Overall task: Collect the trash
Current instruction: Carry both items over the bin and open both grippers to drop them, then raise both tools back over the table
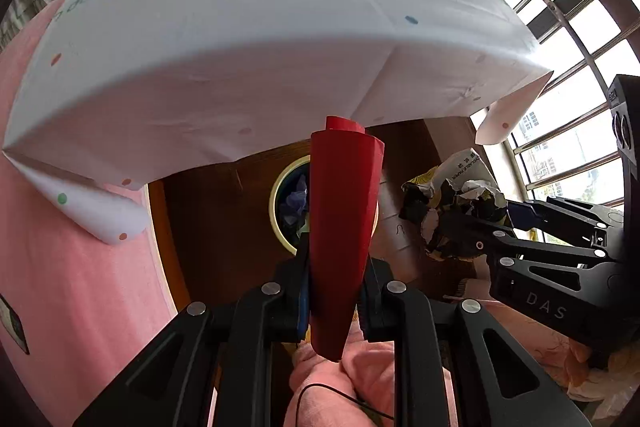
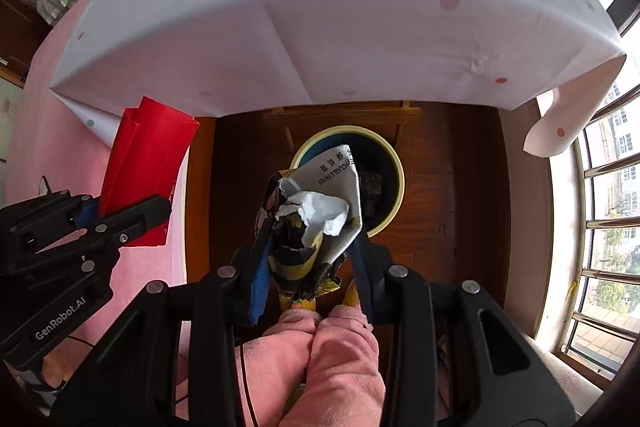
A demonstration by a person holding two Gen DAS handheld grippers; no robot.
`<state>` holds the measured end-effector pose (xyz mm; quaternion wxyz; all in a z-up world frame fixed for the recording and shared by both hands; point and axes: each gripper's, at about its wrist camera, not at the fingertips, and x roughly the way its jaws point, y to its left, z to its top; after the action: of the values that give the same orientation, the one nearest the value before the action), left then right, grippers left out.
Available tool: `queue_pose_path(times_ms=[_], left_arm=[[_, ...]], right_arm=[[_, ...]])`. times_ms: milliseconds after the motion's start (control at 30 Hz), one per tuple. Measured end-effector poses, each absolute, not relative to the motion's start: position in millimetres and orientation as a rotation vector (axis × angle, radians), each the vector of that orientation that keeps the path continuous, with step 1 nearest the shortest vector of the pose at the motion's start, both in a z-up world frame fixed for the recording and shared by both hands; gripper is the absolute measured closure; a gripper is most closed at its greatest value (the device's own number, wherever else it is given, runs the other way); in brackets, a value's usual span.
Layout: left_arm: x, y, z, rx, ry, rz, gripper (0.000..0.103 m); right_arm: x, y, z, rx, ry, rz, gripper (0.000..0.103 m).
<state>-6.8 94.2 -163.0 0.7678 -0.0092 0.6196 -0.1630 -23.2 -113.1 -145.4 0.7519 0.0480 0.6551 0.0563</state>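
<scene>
My left gripper (image 1: 338, 291) is shut on a folded red paper (image 1: 342, 227), which stands up between its fingers and hides part of a round yellow-rimmed trash bin (image 1: 280, 203) on the dark wooden floor. In the right wrist view the same red paper (image 2: 148, 163) and left gripper (image 2: 120, 217) appear at the left. My right gripper (image 2: 310, 267) is shut on a crumpled black, yellow and white paper wrapper (image 2: 316, 215), held just above and in front of the bin (image 2: 390, 171). From the left wrist view, the wrapper (image 1: 452, 203) and right gripper (image 1: 492, 231) sit at the right.
A table under a white dotted cloth (image 1: 240, 47) overhangs the floor behind the bin. Pink bedding (image 1: 72, 287) fills the left side. A barred window (image 2: 608, 187) runs along the right. The person's pink-sleeved legs (image 2: 320, 363) are below the grippers.
</scene>
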Motion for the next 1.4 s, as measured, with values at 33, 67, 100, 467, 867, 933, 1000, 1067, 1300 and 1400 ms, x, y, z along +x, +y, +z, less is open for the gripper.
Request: queue_pose_path(times_ms=[33,67,100,467,867,933,1000,1067,1300,1400], left_arm=[[-8.0,92.4,-179.6,-0.024,1.350,-0.350,0.085],[-7.9,90.9,-196.8,-0.033,1.356,-0.347,0.085],[-7.3,89.3,-214.6,-0.045,1.360,-0.342,0.085],[4.0,79.9,-388.1,-0.158,1.427,-0.304,0.085],[42.1,63.6,-437.7,-0.172,1.450,-0.265,0.040],[47.3,61.5,-432.4,-0.155,1.442,-0.250,0.037],[49.4,61.0,-422.9,-0.139,1.427,-0.237,0.036],[48.5,65.5,-406.6,-0.129,1.405,-0.226,0.036],[43.5,81.9,-318.2,-0.111,1.337,-0.201,0.036],[40.7,89.2,-270.7,-0.091,1.289,-0.187,0.036]], right_arm=[[-23.8,-115.4,-166.4,0.104,1.444,0.116,0.071],[-24.0,-117.9,-187.4,0.107,1.454,0.108,0.071],[-23.9,-120.3,-207.5,0.111,1.462,0.101,0.071],[-17.9,-151.0,-378.3,0.207,1.488,0.032,0.069],[12.8,-169.4,-418.4,0.229,1.466,0.067,0.044],[17.2,-169.1,-411.8,0.222,1.462,0.066,0.044],[19.5,-167.7,-399.2,0.216,1.455,0.065,0.044],[20.0,-165.1,-385.0,0.201,1.442,0.069,0.044],[18.5,-154.1,-308.8,0.168,1.414,0.085,0.044],[15.6,-150.9,-265.3,0.185,1.388,0.079,0.044]])
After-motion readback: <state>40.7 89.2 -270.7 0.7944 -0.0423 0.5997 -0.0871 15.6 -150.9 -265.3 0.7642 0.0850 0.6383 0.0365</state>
